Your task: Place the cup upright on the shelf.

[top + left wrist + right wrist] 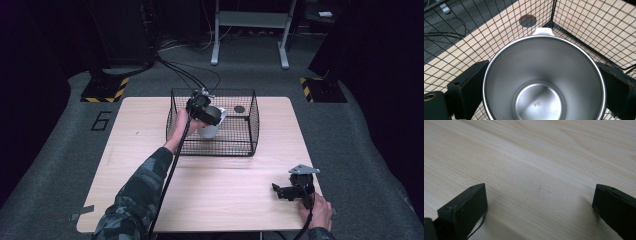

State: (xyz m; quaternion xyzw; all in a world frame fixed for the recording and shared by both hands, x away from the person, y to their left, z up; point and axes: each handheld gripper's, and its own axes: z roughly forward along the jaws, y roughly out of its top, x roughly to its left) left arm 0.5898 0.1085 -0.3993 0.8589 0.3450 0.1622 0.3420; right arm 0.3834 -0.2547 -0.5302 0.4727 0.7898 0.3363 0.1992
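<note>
Steel cup is clamped by the left gripper inside the wire basket — its "304" stamp is seen in the left gripper view; right gripper is rested, jaws spread, near the desk's front right corner.

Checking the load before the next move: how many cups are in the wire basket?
1. A single white cup with a steel inside, in the left half of the wire basket, held by the left tongs clamped on its sides. Nothing else seems to sit in there.
</note>
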